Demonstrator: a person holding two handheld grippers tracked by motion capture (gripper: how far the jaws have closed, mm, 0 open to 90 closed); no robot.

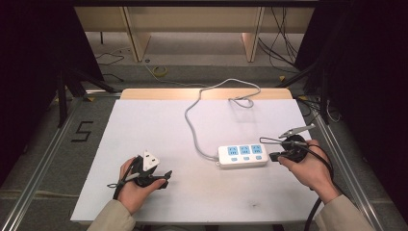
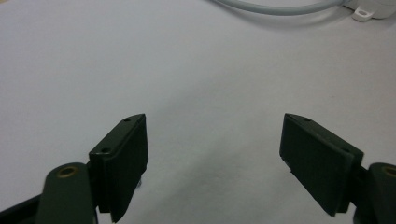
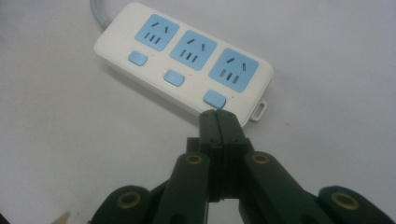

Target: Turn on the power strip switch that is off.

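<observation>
Power strip flat on white table, right of centre, grey cord looping off toward far edge. Right gripper pressed together, nothing between jaws — tips just at strip's near corner, beside blue end button. Left gripper spread wide over bare table — well apart from strip.

I am holding my left gripper low over the white table, its black jaws standing wide apart with nothing between them, a grey cable curving past the far edge.
</observation>
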